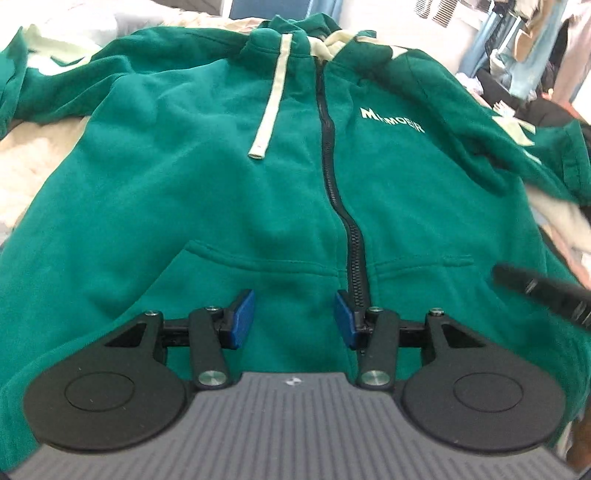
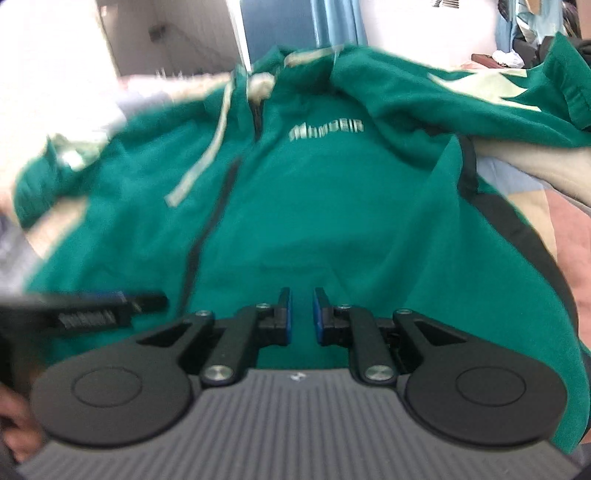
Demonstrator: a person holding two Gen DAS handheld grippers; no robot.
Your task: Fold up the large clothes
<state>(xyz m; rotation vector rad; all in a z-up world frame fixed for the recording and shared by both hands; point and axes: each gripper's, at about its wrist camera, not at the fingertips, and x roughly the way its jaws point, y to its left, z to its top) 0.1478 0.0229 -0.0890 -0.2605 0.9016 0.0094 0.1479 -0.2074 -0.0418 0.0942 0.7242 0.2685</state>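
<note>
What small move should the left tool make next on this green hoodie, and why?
Probably lower the left tool and pinch the hem just below it. Its jaws stand open over the green hoodie, beside the zipper, with no cloth between the pads. The hoodie lies front up and unfolded, so a hem grip seems the start of a fold.

Beyond the jaws and far off to their right, hanging clothes (image 1: pixel 532 33) crowd the corner, pale blue and pink among them. A cream blanket (image 1: pixel 33 162) shows left of the jaws, and again at the right edge. Straight ahead, far past the jaws, stands a blue panel (image 2: pixel 277 26) with a blue curtain (image 2: pixel 336 22) just to its right. A white wall (image 2: pixel 48 48) fills the far left.
</note>
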